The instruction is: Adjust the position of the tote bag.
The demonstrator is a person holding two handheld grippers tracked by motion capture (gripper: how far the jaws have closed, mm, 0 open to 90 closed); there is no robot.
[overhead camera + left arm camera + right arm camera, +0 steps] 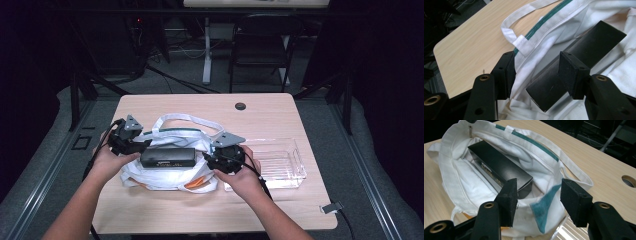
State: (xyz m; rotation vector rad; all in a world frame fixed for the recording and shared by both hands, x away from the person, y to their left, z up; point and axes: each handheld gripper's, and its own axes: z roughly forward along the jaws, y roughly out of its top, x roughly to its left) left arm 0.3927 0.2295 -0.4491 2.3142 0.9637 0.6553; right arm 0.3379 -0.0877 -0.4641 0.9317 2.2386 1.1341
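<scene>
Wooden tabletop [270, 112] supports a white cloth tote bag [165, 177] containing a long black rectangular box [167, 156]. Left gripper [536, 68] and right gripper [537, 195] flank the bag's ends, jaws apart, gripping nothing.

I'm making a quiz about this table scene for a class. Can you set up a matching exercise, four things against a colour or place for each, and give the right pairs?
Things:
1. box
2. tote bag
3. clear tray
4. round hole in the table

Descriptions:
A. white cloth with a green stripe along its opening
B. near the far edge of the table top
C. black, long, lying in the bag's open mouth
D. see-through, on the table beside the right gripper

Pairs: 1-C, 2-A, 3-D, 4-B
</scene>
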